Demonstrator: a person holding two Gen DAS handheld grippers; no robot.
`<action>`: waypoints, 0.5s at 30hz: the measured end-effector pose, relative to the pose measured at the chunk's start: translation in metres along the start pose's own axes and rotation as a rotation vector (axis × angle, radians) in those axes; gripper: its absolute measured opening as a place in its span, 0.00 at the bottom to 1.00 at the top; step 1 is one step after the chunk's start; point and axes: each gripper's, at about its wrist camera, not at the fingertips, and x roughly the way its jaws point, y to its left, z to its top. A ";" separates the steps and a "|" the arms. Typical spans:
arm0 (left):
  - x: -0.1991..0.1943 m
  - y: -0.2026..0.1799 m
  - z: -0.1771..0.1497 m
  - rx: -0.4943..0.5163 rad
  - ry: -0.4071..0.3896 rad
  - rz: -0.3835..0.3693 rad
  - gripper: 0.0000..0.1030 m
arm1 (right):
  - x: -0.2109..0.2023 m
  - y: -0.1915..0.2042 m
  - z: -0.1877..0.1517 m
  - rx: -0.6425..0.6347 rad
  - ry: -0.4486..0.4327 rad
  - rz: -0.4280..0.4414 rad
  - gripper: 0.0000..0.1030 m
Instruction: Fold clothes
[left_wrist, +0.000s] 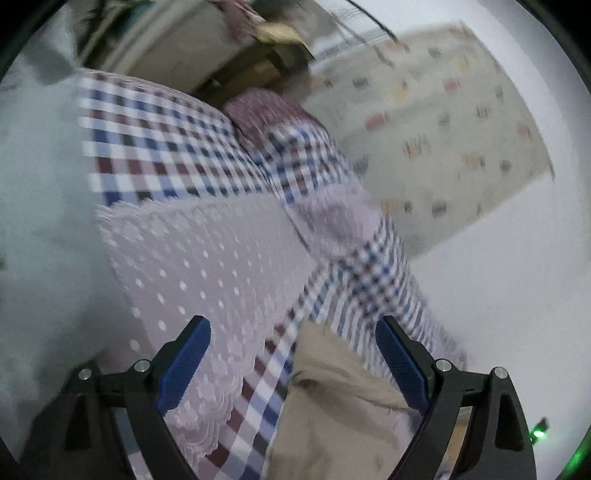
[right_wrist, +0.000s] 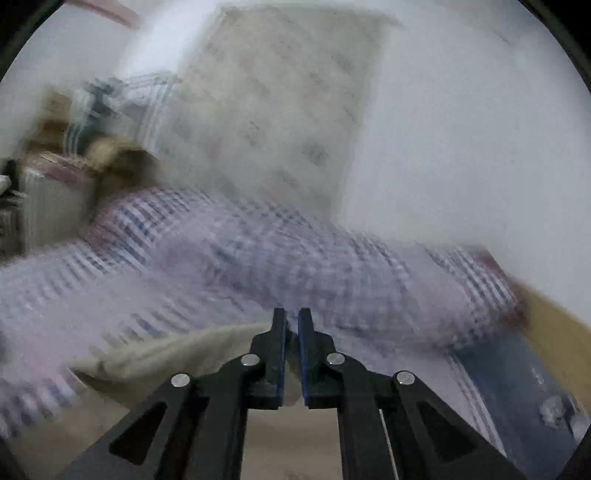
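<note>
**Beige cloth pinched on the right, left jaws wide**

The right gripper (right_wrist: 291, 332) has its jaws nearly together, and a fold of beige cloth (right_wrist: 177, 350) seems caught between them, trailing off to its left; heavy blur leaves the bite itself uncertain. Probably it holds an edge so the piece can be lifted or drawn flat. The left gripper (left_wrist: 291, 332) is spread wide and grips nothing. The same cloth (left_wrist: 332, 406) lies just below and between its fingers, likely the next corner to take.

Under both is a checked sheet (left_wrist: 155, 140) with a dotted lilac spread (left_wrist: 207, 266) ahead of the left gripper. Beyond stand a pale wall (right_wrist: 461, 147) and a patterned hanging (left_wrist: 436, 122).
</note>
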 end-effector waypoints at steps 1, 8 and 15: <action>0.006 -0.004 -0.004 0.027 0.030 0.017 0.91 | 0.013 -0.015 -0.021 0.000 0.091 -0.093 0.30; 0.038 -0.021 -0.028 0.159 0.175 0.098 0.91 | 0.012 -0.025 -0.073 0.093 0.265 -0.096 0.50; 0.067 -0.025 -0.049 0.233 0.310 0.105 0.90 | 0.023 0.115 -0.055 -0.062 0.290 0.488 0.59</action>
